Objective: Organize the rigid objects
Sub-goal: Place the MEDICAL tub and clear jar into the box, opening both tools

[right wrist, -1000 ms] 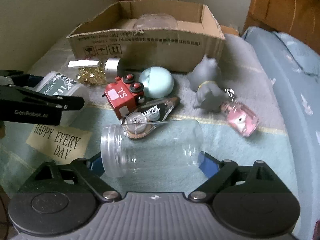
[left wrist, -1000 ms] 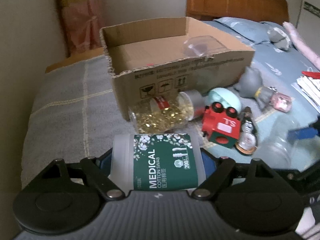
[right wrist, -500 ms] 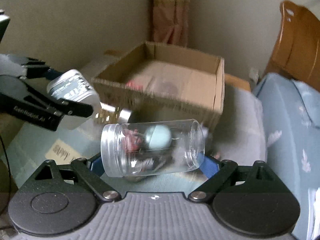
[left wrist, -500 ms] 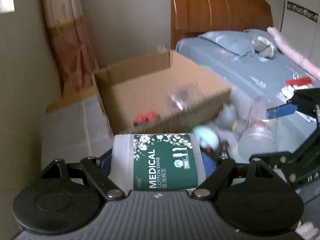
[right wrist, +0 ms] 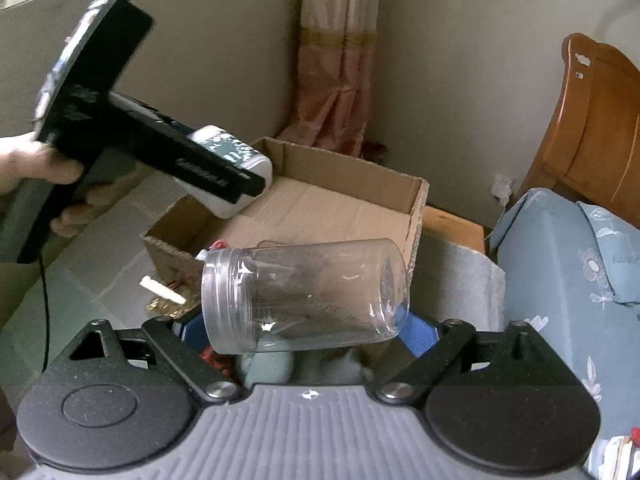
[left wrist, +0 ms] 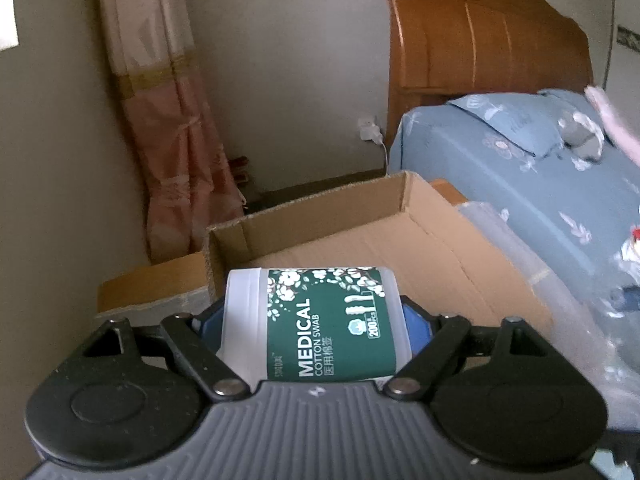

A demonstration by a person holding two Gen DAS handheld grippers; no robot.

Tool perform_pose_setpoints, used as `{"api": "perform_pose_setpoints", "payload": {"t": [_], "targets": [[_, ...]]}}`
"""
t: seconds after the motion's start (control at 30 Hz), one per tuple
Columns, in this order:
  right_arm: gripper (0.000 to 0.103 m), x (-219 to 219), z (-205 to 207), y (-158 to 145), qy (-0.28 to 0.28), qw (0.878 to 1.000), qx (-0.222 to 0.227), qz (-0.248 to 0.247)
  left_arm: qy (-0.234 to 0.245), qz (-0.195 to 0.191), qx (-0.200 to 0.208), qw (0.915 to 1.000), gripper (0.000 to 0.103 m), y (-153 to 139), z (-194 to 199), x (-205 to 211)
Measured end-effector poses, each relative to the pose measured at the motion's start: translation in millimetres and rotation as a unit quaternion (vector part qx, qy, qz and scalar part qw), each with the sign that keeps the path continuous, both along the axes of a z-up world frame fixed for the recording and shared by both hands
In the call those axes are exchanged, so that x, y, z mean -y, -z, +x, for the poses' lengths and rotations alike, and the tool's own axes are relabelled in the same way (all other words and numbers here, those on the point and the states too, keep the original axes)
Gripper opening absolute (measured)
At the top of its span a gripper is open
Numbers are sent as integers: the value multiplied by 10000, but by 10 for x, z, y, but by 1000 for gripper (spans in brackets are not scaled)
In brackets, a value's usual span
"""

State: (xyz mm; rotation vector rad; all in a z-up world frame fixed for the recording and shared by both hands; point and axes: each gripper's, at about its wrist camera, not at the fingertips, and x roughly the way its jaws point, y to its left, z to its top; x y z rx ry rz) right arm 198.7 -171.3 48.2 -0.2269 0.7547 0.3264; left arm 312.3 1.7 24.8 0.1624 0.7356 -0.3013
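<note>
My left gripper (left wrist: 316, 322) is shut on a white cotton swab tub with a green label (left wrist: 320, 328), held sideways above the near left part of an open cardboard box (left wrist: 400, 240). In the right wrist view the left gripper (right wrist: 256, 184) holds the tub (right wrist: 228, 160) over the box (right wrist: 344, 196). My right gripper (right wrist: 304, 324) is shut on a clear plastic jar (right wrist: 304, 294), held sideways in front of the box's near wall. The jar shows blurred at the right of the left wrist view (left wrist: 532, 280).
A jar of gold pins (right wrist: 168, 304), a pale blue round thing (right wrist: 268, 364) and a red toy (right wrist: 212, 356) lie below the right gripper. A bed with a blue cover (left wrist: 520, 168), a wooden headboard (left wrist: 480, 40) and a pink curtain (left wrist: 180, 152) stand around.
Both grippers have lifted their loads off the blanket and moved up and forward to the box. The tub now hangs over the box's inside and the clear jar is near its front wall.
</note>
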Motion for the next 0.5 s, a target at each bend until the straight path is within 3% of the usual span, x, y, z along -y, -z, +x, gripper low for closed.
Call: {"api": "perform_pose_setpoints", "payload": {"t": [0.17, 0.27, 0.5], "targets": [[95, 49, 125, -6, 61, 10000, 7, 29, -256, -65, -100, 9996, 93, 107, 127, -60], [95, 63, 192, -3, 69, 10000, -12, 46, -187, -274, -221, 9992, 94, 145, 57, -141], [95, 69, 391, -28, 68, 9999, -44, 92, -112, -336, -241, 9991, 97, 136, -188, -296]]}}
